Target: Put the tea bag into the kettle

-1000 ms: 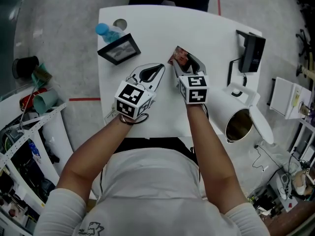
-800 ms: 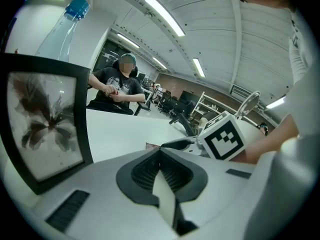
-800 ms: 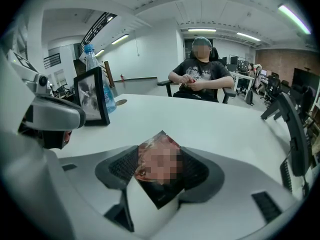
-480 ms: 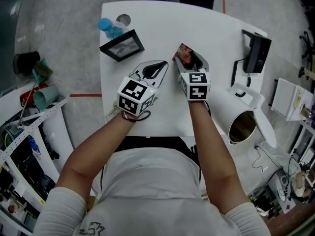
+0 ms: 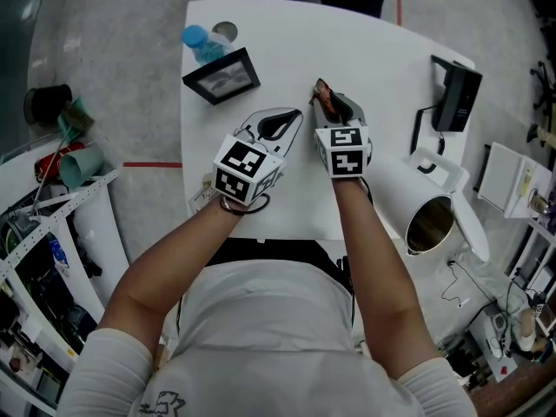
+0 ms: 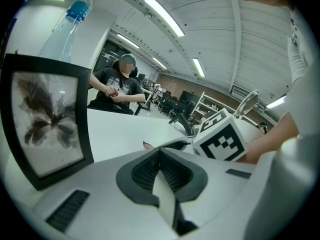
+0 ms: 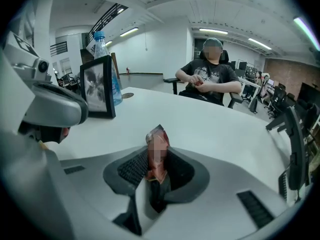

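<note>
Two handheld grippers hover over the middle of a white table [image 5: 373, 50], seen from above past the person's forearms. The right gripper [image 5: 334, 104] is clenched on the tea bag [image 5: 321, 94], a small red-brown sachet standing upright between its ribbed pads. Its jaws have just been closing with the sachet between them. In the right gripper view, the tea bag's [image 7: 157, 151] lower half is sunk between the pads and its print cannot be read. The left gripper [image 5: 291, 122] lies just beside it, to its left, with its jaws pressed together on nothing, as the left gripper view [image 6: 161, 171] shows.

The white kettle [image 5: 395, 189] sits at the table's right edge, towards the near corner, well apart from the tea bag. Its lid [image 5: 465, 224] is swung open and the inside is dark, so any contents cannot be made out.

A black picture frame [image 5: 221, 75] stands near the far left corner. Behind it, a water bottle [image 5: 201, 43] with a blue cap is mostly hidden. A black device [image 5: 456, 95] stands near the far right edge, and what it is remains unclear.
</note>
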`<state>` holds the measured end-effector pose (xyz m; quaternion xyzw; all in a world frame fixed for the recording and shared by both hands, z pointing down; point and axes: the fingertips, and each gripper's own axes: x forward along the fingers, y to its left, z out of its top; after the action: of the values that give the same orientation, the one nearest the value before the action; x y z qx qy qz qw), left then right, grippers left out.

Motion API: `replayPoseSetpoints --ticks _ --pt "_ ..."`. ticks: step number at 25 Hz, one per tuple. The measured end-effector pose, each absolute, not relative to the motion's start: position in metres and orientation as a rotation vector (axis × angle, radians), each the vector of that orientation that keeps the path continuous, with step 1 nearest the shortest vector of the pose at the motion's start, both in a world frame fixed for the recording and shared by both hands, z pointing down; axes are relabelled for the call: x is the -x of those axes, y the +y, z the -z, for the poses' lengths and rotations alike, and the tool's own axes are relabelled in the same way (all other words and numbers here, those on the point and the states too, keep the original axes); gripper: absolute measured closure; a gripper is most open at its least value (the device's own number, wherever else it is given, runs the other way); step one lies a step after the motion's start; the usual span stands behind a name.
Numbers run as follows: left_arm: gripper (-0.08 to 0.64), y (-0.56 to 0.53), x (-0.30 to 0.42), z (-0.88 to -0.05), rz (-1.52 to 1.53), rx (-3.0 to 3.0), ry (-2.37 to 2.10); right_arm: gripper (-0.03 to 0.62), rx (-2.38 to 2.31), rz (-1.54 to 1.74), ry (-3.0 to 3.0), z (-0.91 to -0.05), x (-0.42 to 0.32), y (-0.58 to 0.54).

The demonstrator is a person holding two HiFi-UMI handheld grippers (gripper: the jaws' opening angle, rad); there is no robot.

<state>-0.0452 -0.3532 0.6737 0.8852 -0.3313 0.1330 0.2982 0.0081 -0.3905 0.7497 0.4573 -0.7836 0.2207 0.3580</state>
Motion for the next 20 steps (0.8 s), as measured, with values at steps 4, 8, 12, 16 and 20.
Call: replayPoseSetpoints --ticks 4,8,12,16,20 --pt "0.551 -0.351 0.047 -0.671 -0.352 -2.348 -0.889 0.497 -1.143 -0.541 -2.039 -0.749 0.0 -0.386" --pt "0.551 -0.352 0.049 -0.667 -0.335 -2.337 -0.92 0.5 -1.115 -0.525 -2.057 -0.745 0.0 -0.379" --pt "0.551 -0.346 0.048 -0.66 -0.359 -2.373 -0.935 0.5 -1.134 -0.494 -2.094 -0.727 0.005 -0.375" --pt "0.551 -0.338 0.044 -0.645 -0.362 -2.402 -0.947 0.5 -1.173 -0.501 -2.139 -0.697 0.005 -0.367" --pt "0.551 -0.333 0.04 -0.623 -0.336 -2.431 -0.974 0.5 -1.211 -0.51 -2.185 -0.666 0.002 -0.354"
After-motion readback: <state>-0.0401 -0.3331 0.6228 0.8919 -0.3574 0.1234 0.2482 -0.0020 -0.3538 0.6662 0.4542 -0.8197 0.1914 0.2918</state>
